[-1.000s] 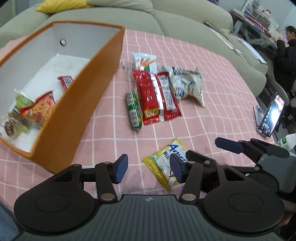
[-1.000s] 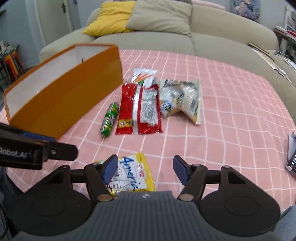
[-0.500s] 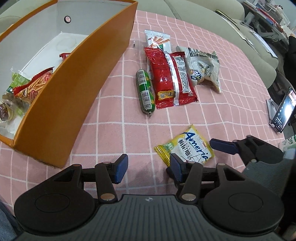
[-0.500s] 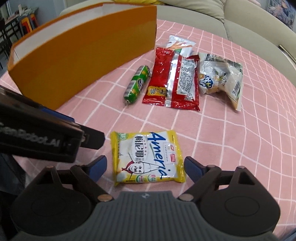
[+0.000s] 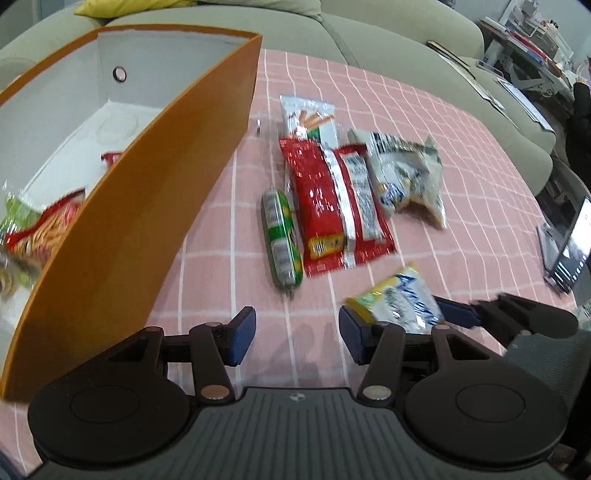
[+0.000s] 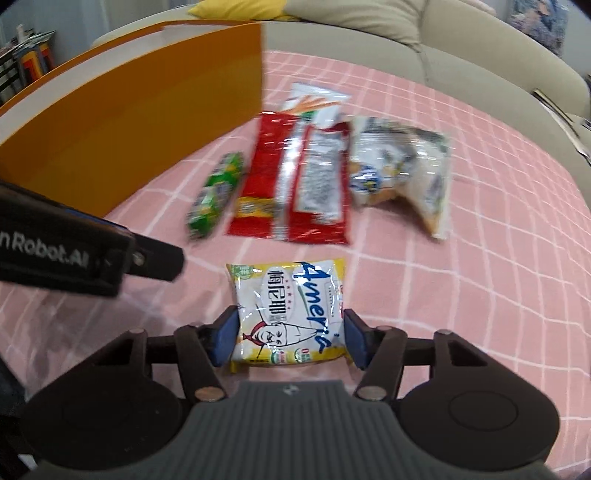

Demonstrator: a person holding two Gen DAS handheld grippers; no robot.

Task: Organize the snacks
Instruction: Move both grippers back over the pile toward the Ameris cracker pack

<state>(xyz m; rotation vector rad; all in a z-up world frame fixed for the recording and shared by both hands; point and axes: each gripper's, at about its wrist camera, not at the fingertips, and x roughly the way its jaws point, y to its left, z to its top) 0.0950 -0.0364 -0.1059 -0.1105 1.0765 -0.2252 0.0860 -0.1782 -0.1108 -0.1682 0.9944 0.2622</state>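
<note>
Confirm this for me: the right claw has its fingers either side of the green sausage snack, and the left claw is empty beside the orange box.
One thing is wrong. The right claw is closing around the yellow snack packet, not the green sausage snack, which lies untouched farther up the cloth, as the right wrist view shows. The left claw is indeed empty beside the orange box.

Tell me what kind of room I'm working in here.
Most likely a living room at home: a big beige sofa with a yellow cushion stands behind a table under a pink checked cloth, where snack packets lie beside an orange box.
</note>
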